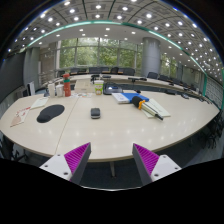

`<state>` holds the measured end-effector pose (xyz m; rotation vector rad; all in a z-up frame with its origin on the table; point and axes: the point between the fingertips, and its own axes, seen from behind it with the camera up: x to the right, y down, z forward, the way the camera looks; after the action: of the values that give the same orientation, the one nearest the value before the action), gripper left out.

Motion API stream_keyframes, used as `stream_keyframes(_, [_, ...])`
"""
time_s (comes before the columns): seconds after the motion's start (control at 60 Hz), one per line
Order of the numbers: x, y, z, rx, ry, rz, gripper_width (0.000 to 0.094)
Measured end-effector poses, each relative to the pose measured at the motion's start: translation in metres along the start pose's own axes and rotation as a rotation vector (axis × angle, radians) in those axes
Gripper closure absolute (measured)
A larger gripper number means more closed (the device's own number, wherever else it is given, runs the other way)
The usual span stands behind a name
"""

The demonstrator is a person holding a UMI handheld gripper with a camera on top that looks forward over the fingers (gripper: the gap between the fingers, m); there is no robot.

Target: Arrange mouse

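Observation:
A small dark mouse [95,113] lies on the beige table [110,135], well beyond my fingers. A dark oval mouse mat [50,114] lies to its left on the same table. My gripper [112,162] is open and empty, held over the table's near edge, with its two magenta pads [74,158] spread wide apart. Nothing stands between the fingers.
Papers and a blue and yellow object [135,98] lie at the table's far right. A red item [67,88] and papers [38,102] sit at the far left. Chairs and other desks stand beyond, before large windows. The table's near edge runs just ahead of my fingers.

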<state>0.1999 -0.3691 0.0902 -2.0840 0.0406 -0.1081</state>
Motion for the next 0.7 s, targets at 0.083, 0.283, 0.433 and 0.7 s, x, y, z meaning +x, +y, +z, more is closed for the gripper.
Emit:
stream_keyframes(0.083, [-0.025, -0.011, 0.038, -0.001, -0.035, 0.002, 0.0082])
stream_keyframes(0.283, [-0.06, -0.036, 0.139, -0.022, -0.078, -0.044, 0.0084])
stream_keyframes(0.433, [-0.082, -0.058, 0.214, -0.035, -0.112, -0.055, 0.0083])
stream_keyframes(0.7, [-0.106, -0.081, 0.315, -0.086, -0.173, -0.057, 0.0103])
